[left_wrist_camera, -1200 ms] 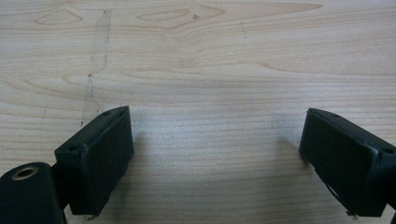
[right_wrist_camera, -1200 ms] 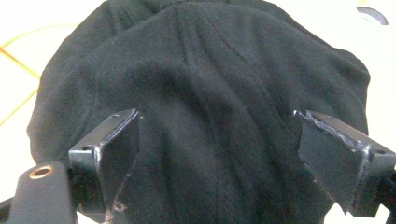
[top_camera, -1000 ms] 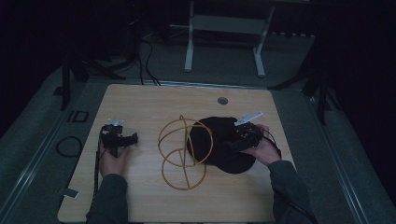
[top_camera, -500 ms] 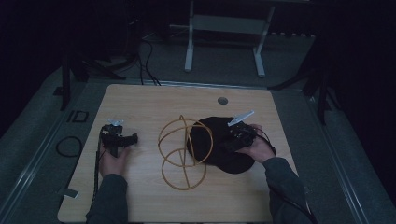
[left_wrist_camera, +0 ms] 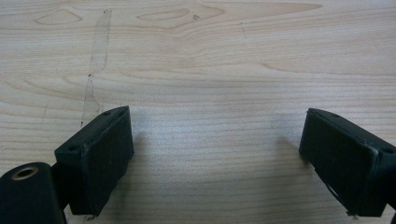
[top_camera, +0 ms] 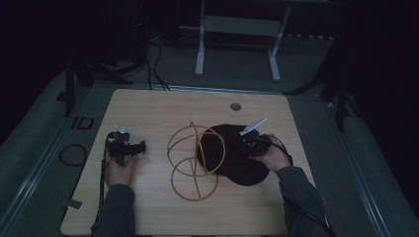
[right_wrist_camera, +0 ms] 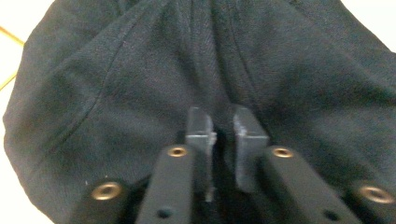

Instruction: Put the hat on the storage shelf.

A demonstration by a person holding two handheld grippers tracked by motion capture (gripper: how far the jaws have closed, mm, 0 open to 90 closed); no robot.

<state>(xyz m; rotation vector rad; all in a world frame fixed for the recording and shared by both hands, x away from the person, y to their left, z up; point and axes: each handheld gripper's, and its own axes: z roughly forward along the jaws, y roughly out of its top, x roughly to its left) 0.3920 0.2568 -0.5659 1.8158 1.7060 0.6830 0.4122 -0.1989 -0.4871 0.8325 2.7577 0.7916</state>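
We see the table (top_camera: pixel 148 108), a pale wooden top that takes up the middle of the high view, with grey floor around it and a white frame (top_camera: pixel 237 34) standing beyond its far edge at the top of the frame.

On the table, right of centre, lies the black cloth (top_camera: pixel 232 158), a rounded dark heap. In the right gripper view the cloth (right_wrist_camera: pixel 140 84) covers most of the frame, its folds gathering toward the middle.

Just left of the cloth and overlapping its left edge sits a wire frame (top_camera: pixel 195 163) of yellow hoops, near the centre of the high view. A small round hole (top_camera: pixel 235 106) marks the table toward the upper middle.

The right gripper (top_camera: pixel 253 143) rests on the right part of the cloth, held by a hand coming up from the lower right. Its fingers (right_wrist_camera: pixel 201 128) have just been closing and now stand pressed close, pinching a fold of the cloth between them.

The left gripper (top_camera: pixel 123 146) sits on the bare table at the left of the high view, well apart from the cloth. Its fingers (left_wrist_camera: pixel 100 154) are spread wide, with nothing but wood grain between them.
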